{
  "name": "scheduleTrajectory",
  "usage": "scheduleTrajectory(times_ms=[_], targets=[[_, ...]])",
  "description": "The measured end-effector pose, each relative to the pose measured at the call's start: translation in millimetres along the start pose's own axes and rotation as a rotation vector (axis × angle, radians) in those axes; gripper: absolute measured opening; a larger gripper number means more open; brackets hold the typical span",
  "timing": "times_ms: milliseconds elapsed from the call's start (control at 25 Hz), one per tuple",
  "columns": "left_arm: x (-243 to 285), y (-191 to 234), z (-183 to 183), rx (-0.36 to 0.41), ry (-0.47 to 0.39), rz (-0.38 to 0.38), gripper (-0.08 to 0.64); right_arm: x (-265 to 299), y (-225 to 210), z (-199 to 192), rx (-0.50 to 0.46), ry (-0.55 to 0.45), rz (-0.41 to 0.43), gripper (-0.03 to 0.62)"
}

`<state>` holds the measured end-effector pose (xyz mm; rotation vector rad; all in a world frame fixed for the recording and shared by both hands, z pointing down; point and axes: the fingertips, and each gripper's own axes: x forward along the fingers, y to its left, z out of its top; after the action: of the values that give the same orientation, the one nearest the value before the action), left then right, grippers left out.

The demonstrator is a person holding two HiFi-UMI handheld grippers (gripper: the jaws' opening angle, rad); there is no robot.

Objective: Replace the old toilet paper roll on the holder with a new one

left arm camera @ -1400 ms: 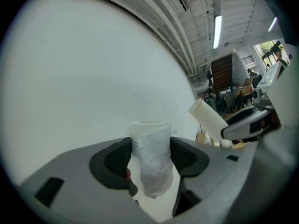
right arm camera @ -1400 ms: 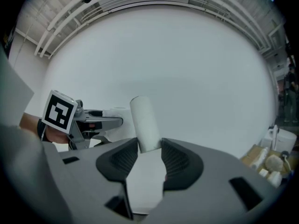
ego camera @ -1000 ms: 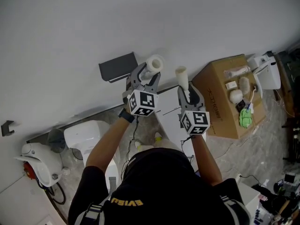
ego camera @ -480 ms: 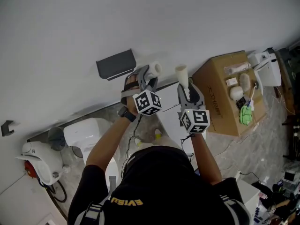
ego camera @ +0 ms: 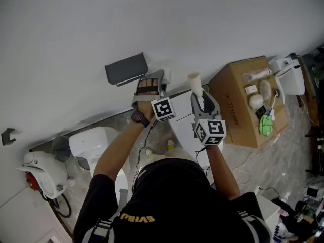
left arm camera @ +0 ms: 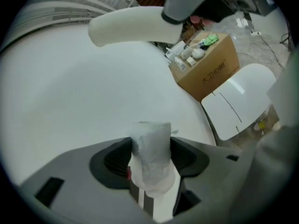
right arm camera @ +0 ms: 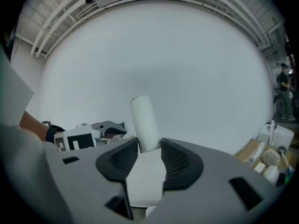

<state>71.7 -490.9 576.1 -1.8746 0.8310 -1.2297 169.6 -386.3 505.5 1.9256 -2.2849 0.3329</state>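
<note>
At the wall, just below and to the right of the dark holder [ego camera: 126, 69], the left gripper [ego camera: 154, 85] carries the old roll [ego camera: 166, 75], which is off the holder. In the left gripper view, the left gripper [left arm camera: 150, 157] has its pads pressed on both sides of the old roll [left arm camera: 149, 136]; only a few crumpled wraps of paper cover the core. The right gripper [ego camera: 203, 101] holds a white tube [ego camera: 195, 82] upright near the wall, well clear of the cardboard box [ego camera: 238, 120]. In the right gripper view, the right gripper [right arm camera: 150, 154] pinches the white tube [right arm camera: 145, 120] at its lower end. Whether this is the holder's spindle or a bare core cannot be told. The old roll is judged very light, soft and easily crushed. Loose wraps may shift or unwind under the pads, so a moderate grip across mid-length is advised. The white tube appears smooth and stiff; it may slide if the pinch relaxes.
</note>
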Motion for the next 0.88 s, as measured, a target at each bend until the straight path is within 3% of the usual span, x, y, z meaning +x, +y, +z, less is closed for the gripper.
scheduleTrajectory(times_ms=[120,280,440,720,880], targets=[[4,-3,-2,0.03,0.042,0.002,0.264,-1,-3,0,0.0,0.0,-0.003,0.155],[3,-5,1,-0.027,0.026,-0.019,0.264,-4,-3,-1,0.003,0.003,-0.006,0.154],[7,2,-13,0.006,0.076,0.014,0.264,-3,-5,-1,0.002,0.006,0.0,0.153],[6,9,-28,-0.061,0.096,0.008,0.264,3,2,-2,-0.001,0.013,0.028,0.153],[6,5,-36,-0.024,0.121,0.015,0.264,6,4,-2,-0.002,0.016,0.039,0.154]])
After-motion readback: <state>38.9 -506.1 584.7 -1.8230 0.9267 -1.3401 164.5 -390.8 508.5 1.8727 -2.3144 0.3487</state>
